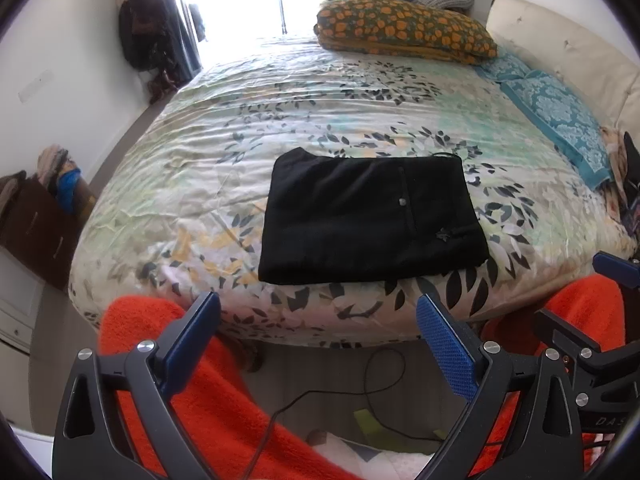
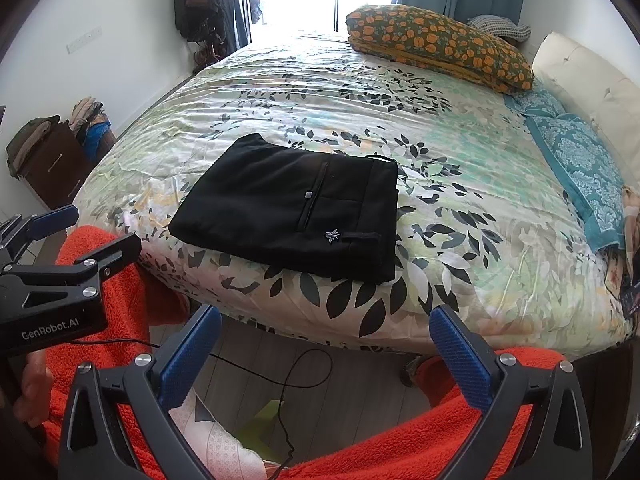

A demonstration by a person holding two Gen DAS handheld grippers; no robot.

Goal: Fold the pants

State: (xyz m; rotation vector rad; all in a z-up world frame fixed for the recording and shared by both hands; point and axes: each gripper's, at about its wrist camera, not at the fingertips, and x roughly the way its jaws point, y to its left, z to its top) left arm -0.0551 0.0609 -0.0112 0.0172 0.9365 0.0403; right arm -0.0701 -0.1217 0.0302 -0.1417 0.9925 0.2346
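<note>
Black pants [image 1: 370, 218] lie folded into a flat rectangle on the bed near its front edge; they also show in the right wrist view [image 2: 292, 210], with a button and a small emblem on top. My left gripper [image 1: 320, 320] is open and empty, held off the bed's front edge, short of the pants. My right gripper [image 2: 326, 330] is open and empty, also off the front edge. The left gripper shows at the left of the right wrist view [image 2: 96, 232], and the right gripper at the right of the left wrist view [image 1: 580, 292].
The bed has a leaf-print cover [image 1: 280, 128]. An orange-flowered pillow [image 1: 404, 30] and teal pillows [image 1: 560, 120] lie at the far right. A brown dresser [image 2: 52, 164] with clothes stands left. Orange fleece-clad legs [image 2: 120, 304] and a cable [image 2: 304, 376] are below.
</note>
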